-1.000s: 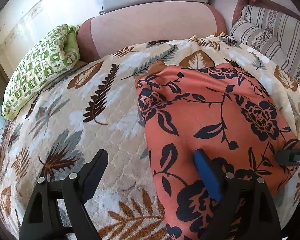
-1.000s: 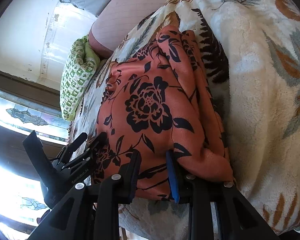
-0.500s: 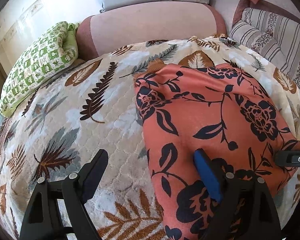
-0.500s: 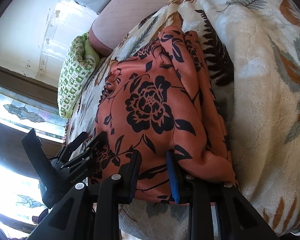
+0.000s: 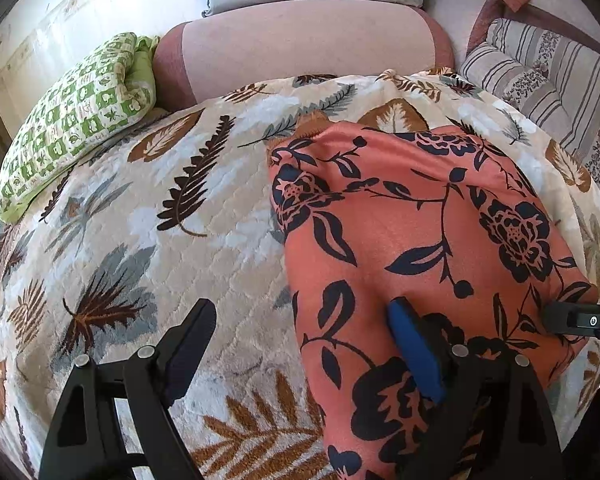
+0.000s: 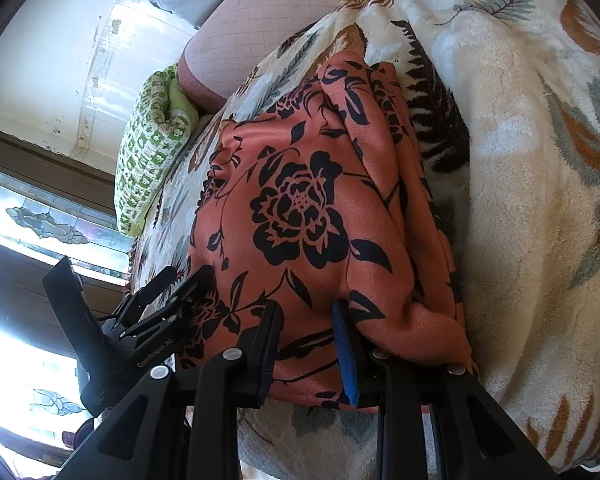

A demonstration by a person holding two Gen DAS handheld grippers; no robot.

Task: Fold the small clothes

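While pinning the folded orange floral garment at five o'clock on the leaf-print blanket: left gripper spread wide astride its edge, right gripper narrowed, grip unclear.

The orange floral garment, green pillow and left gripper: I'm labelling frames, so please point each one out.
Orange floral garment (image 5: 412, 240), left wrist view, flat middle of the cloth.
Green pillow (image 5: 72, 120), left wrist view, patterned top face.
Left gripper (image 5: 300, 344), left wrist view, midway between its fingertips.
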